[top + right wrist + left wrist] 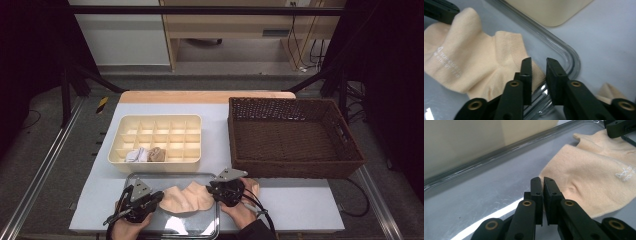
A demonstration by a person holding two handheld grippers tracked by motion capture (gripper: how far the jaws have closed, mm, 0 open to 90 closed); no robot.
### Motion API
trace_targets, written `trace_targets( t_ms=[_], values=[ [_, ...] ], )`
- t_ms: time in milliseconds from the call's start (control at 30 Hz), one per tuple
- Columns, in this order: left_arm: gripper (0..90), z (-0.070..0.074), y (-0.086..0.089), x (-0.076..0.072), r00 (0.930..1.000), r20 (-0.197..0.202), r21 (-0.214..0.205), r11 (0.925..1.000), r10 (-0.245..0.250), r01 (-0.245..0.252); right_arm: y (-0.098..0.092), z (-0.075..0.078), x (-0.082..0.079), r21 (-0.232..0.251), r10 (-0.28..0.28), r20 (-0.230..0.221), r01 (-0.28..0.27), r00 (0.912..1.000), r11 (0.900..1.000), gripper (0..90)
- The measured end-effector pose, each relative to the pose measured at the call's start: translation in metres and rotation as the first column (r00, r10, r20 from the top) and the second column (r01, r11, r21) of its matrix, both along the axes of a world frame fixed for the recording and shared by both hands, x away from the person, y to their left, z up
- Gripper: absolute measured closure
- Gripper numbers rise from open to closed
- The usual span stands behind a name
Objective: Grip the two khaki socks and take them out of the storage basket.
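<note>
Peach-coloured sock (186, 198) lies flat on the metal tray (172, 227) at the near edge of the bench (300, 202), between both grippers. The left gripper (543, 182) has its jaws pinched together on the sock's edge; the right gripper (538, 65) holds its jaws slightly apart over the opposite end, not visibly pressing. Folding seems barely begun. In the cream divided box (156, 142), two compartments (front row) hold rolled socks (146, 154); the rest are empty, as is the wicker basket (292, 137). Another sock (610, 93) waits beside the tray.
</note>
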State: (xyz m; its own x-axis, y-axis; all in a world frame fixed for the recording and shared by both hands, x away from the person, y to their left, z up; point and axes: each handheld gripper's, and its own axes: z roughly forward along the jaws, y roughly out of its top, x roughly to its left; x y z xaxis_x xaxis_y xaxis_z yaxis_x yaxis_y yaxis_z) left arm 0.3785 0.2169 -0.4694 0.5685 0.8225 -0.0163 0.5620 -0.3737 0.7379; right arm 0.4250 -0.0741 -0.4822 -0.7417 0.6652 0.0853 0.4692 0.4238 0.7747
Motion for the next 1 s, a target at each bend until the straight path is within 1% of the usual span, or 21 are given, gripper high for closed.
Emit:
trace_targets(
  t_ms=[33,133,200,267,300,400,467,500,533,600,667,700,767,833,867,933,1000],
  values=[
    [85.9,0.000,0.001,0.000,1.0000,-0.001,0.000,1.0000,0.003,-0.003,0.000,0.000,-0.001,0.000,0.007,-0.005,-0.007,1.0000,1.0000,83.4],
    [86.5,0.002,0.004,0.001,0.9999,0.002,-0.001,0.9999,0.015,-0.015,-0.001,0.005,-0.005,-0.009,0.013,-0.021,-0.013,0.9997,0.9999,85.3],
    [86.6,0.003,0.008,0.000,0.9997,0.008,-0.002,0.9997,0.024,-0.024,-0.008,0.011,-0.010,0.011,0.004,-0.026,-0.004,0.9996,0.9999,85.5],
    [86.7,0.003,0.011,0.000,0.9997,0.004,0.005,0.9997,0.025,-0.025,-0.016,0.018,-0.014,0.038,-0.005,-0.032,0.006,0.9995,0.9993,85.5],
    [86.7,0.003,0.011,0.000,0.9997,0.002,0.005,0.9996,0.026,-0.026,-0.020,0.019,-0.016,0.042,-0.008,-0.041,0.010,0.9991,0.9991,85.5],
    [86.4,0.002,0.010,0.000,0.9998,-0.006,0.024,0.9995,0.020,-0.020,-0.022,0.013,-0.019,0.032,-0.014,-0.070,0.016,0.9975,0.9993,85.0],
    [84.9,0.001,0.008,-0.001,0.9998,-0.010,0.040,0.9991,0.016,-0.016,-0.021,0.008,-0.017,0.015,-0.018,-0.070,0.019,0.9974,0.9997,83.2],
    [83.5,0.001,0.008,-0.001,0.9998,-0.012,0.041,0.9990,0.017,-0.016,-0.021,0.008,-0.017,0.017,-0.016,-0.063,0.018,0.9979,0.9997,81.8],
    [81.8,0.001,0.009,-0.001,0.9997,-0.015,0.036,0.9992,0.019,-0.019,-0.022,0.009,-0.016,0.032,-0.016,-0.053,0.018,0.9984,0.9993,80.1],
    [78.1,0.003,0.011,-0.002,0.9996,-0.013,0.022,0.9994,0.025,-0.025,-0.028,0.017,-0.017,0.076,-0.034,-0.039,0.036,0.9987,0.9965,79.0],
    [72.7,0.005,0.012,-0.004,0.9994,-0.001,0.004,0.9994,0.034,-0.034,-0.039,0.027,-0.017,0.103,-0.066,-0.012,0.067,0.9977,0.9925,79.0],
    [70.4,0.006,0.013,-0.005,0.9993,0.004,-0.003,0.9993,0.036,-0.036,-0.046,0.031,-0.017,0.113,-0.084,0.009,0.082,0.9965,0.9902,79.0],
    [66.8,0.008,0.016,-0.007,0.9988,0.014,-0.022,0.9987,0.046,-0.045,-0.059,0.038,-0.018,0.121,-0.125,0.029,0.120,0.9918,0.9853,79.0],
    [64.7,0.010,0.018,-0.008,0.9981,0.025,-0.045,0.9975,0.056,-0.055,-0.072,0.039,-0.019,0.118,-0.163,0.044,0.157,0.9856,0.9805,79.1],
    [63.2,0.010,0.019,-0.008,0.9978,0.032,-0.051,0.9971,0.058,-0.056,-0.077,0.038,-0.019,0.115,-0.178,0.046,0.172,0.9829,0.9784,79.1],
    [61.7,0.011,0.020,-0.009,0.9972,0.040,-0.066,0.9960,0.063,-0.060,-0.086,0.035,-0.020,0.112,-0.203,0.036,0.198,0.9784,0.9737,79.0],
    [59.9,0.011,0.021,-0.009,0.9973,0.042,-0.077,0.9955,0.060,-0.056,-0.093,0.031,-0.021,0.109,-0.223,0.031,0.218,0.9744,0.9699,78.2]
  ],
)
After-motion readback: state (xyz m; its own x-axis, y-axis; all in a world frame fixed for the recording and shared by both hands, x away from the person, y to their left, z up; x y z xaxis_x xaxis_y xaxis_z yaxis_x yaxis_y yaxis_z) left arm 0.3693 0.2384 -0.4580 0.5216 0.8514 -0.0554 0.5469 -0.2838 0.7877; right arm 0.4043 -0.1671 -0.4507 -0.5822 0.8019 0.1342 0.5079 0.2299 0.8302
